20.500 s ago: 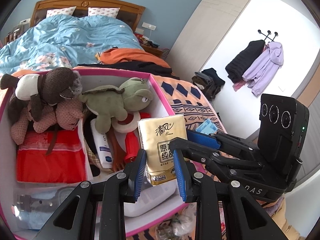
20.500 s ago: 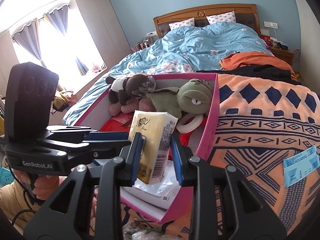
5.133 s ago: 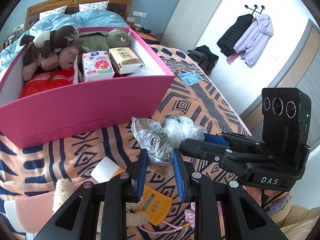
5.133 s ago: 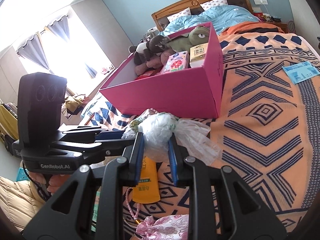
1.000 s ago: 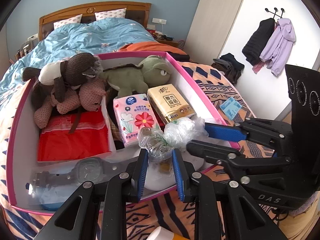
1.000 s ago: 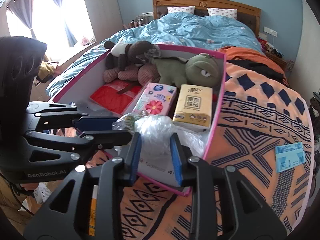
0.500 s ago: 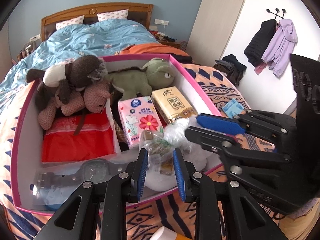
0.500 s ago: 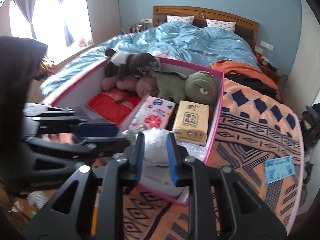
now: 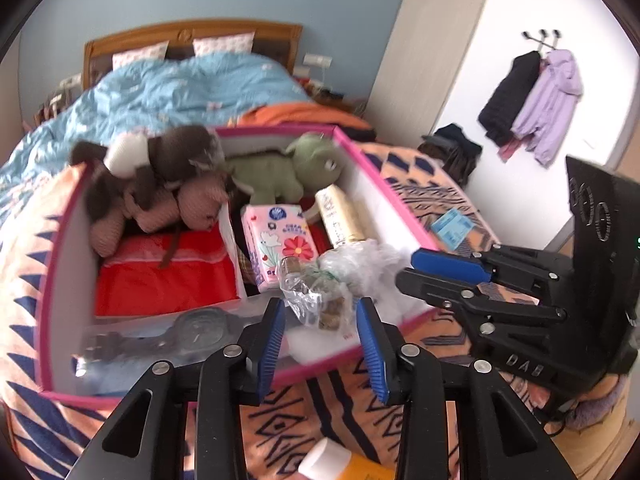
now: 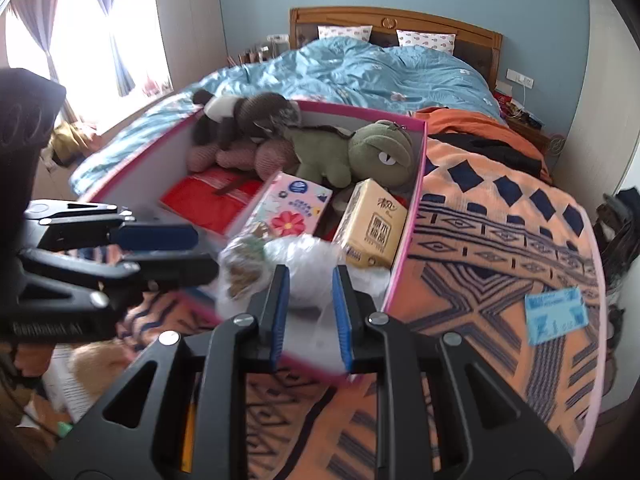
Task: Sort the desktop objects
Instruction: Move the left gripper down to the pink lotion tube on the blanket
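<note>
A clear plastic bag (image 9: 324, 288) with small brown bits lies in the front of the pink box (image 9: 394, 216), beside the pink tissue pack (image 9: 276, 244) and the yellow tissue pack (image 9: 346, 216). My left gripper (image 9: 320, 338) is open, its blue pads apart on either side of the bag's near end. My right gripper (image 10: 308, 312) has its pads spread, with the bag (image 10: 296, 268) lying between and just beyond them; it is no longer pinched. The box (image 10: 404, 248) also holds plush toys (image 10: 356, 156) and a red pouch (image 10: 208, 200).
The box stands on an orange patterned blanket (image 10: 500, 248) on a bed. A blue card (image 10: 556, 314) lies on the blanket to the right. An orange tube with a white cap (image 9: 344, 464) lies near the front edge. A watch (image 9: 160, 332) in plastic lies in the box front.
Both grippers have opened and let go of the plastic bag, which now rests in the front of the box. Both grippers have drawn back a little towards me.
</note>
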Action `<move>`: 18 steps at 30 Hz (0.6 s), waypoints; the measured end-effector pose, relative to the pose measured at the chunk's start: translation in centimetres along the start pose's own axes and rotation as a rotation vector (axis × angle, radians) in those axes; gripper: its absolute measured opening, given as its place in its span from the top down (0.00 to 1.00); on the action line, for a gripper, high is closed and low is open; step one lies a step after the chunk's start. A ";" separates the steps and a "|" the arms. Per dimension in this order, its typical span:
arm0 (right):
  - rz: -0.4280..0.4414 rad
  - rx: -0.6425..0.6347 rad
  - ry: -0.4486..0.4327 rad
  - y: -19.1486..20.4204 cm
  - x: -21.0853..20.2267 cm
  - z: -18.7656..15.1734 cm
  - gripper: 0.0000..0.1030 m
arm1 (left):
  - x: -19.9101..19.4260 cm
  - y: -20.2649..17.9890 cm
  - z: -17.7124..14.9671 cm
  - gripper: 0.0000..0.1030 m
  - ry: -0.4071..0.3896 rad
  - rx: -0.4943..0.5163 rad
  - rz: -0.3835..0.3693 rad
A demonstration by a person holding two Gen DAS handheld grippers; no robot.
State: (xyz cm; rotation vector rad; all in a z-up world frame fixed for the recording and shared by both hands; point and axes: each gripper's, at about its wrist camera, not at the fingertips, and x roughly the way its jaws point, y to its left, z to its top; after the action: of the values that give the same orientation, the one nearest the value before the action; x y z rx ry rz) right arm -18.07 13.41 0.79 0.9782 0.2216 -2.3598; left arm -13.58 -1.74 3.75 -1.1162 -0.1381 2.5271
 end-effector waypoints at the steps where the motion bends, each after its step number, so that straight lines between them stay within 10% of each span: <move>1: 0.013 0.011 -0.012 0.0 -0.6 -0.3 0.77 | -0.7 0.0 -0.2 0.63 -0.011 0.008 -0.003; 18: 0.447 -0.004 0.031 7.6 -6.3 -8.5 0.68 | -11.0 6.1 -9.1 0.54 -0.046 -0.169 -0.002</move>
State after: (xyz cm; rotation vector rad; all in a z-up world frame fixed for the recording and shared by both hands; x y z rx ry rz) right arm -5.13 12.90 -0.48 0.9491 0.0139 -1.9369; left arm -1.95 -12.10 3.74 -1.1192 -0.3714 2.5790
